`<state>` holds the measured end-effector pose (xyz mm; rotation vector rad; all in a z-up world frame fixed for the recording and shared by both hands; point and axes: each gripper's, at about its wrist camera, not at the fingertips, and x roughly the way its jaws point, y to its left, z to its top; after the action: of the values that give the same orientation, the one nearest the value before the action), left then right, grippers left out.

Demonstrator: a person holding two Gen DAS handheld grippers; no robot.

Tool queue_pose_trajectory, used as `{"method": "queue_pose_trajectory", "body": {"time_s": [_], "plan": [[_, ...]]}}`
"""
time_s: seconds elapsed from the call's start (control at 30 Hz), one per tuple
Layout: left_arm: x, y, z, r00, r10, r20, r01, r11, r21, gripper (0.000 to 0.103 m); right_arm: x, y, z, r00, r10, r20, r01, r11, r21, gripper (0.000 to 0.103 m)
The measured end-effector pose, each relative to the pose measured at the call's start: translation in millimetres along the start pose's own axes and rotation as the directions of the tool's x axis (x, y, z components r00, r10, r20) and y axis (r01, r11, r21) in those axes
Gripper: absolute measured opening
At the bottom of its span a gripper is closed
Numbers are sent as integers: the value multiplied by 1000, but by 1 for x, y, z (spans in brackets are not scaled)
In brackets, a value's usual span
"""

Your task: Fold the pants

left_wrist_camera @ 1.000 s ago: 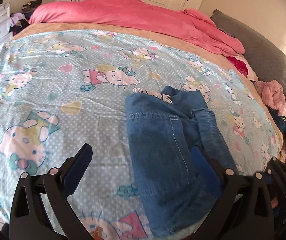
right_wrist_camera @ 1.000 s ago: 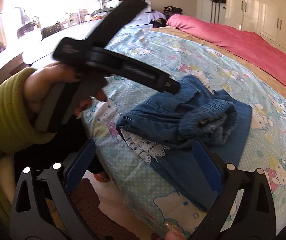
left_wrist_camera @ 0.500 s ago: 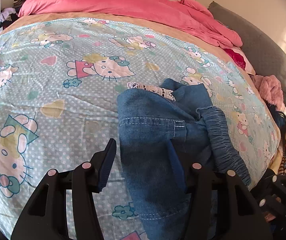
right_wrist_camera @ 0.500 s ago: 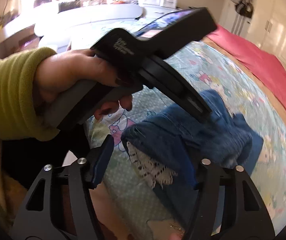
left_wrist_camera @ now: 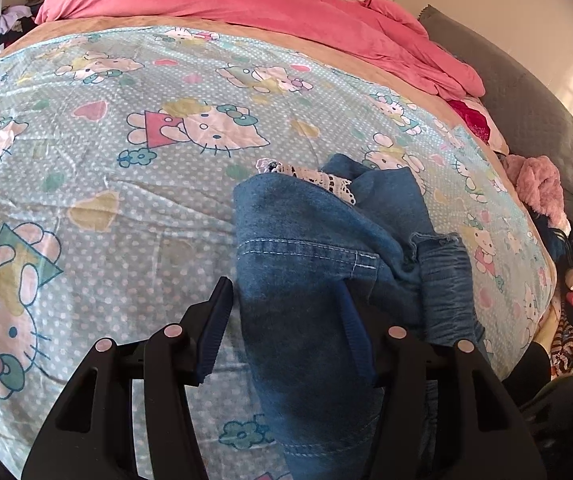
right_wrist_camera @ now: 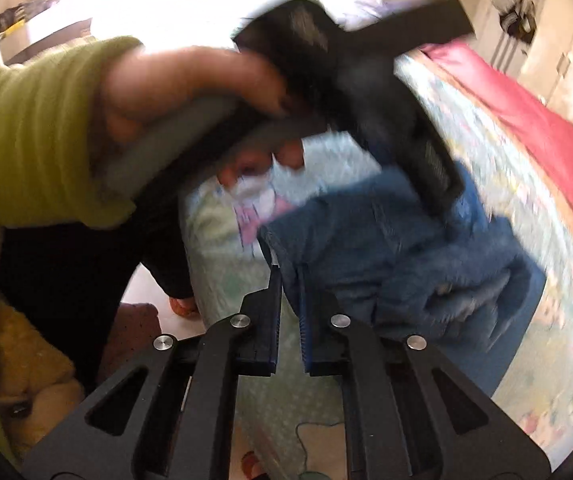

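Blue jeans (left_wrist_camera: pixel 318 280) bunched up near the bed's right side and close edge, on a cat-print sheet (left_wrist_camera: pixel 134 184). Lots of bare sheet to the left and toward the pink blanket (left_wrist_camera: pixel 246 4). Long way of the jeans runs from the close edge up the bed, white lace (left_wrist_camera: pixel 318 180) at the far end. Left gripper (left_wrist_camera: pixel 282 316) half closed, straddling the left edge of the jeans, pads maybe pressing, hard to tell. Right gripper (right_wrist_camera: pixel 288 276) just pinched shut on a corner of the jeans by the bed edge.
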<state>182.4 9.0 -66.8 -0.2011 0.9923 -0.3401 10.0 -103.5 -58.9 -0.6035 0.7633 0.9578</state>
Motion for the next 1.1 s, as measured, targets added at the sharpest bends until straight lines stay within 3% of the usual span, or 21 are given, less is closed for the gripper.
{"method": "queue_pose_trajectory", "body": {"time_s": [0.13, 0.37, 0.57, 1.03, 1.1], "plan": [[-3, -2, -2, 1000, 2, 5, -2, 1000, 2, 52, -6, -6, 0, 1000, 17, 23, -18, 998, 53, 4], [-8, -6, -6, 1000, -4, 11, 4, 1000, 7, 53, -16, -15, 7, 999, 10, 46, -14, 995, 97, 15], [-14, -10, -9, 1000, 3, 15, -3, 1000, 14, 58, -43, -19, 9, 992, 51, 119, -68, 988, 142, 28], [-44, -24, -14, 998, 3, 64, -5, 999, 35, 65, -92, -32, 2, 975, -50, 215, 1, 976, 220, 53], [-49, -26, -15, 998, 5, 70, -8, 999, 43, 71, -93, -35, 1, 973, -60, 224, 5, 971, 239, 57]]}}
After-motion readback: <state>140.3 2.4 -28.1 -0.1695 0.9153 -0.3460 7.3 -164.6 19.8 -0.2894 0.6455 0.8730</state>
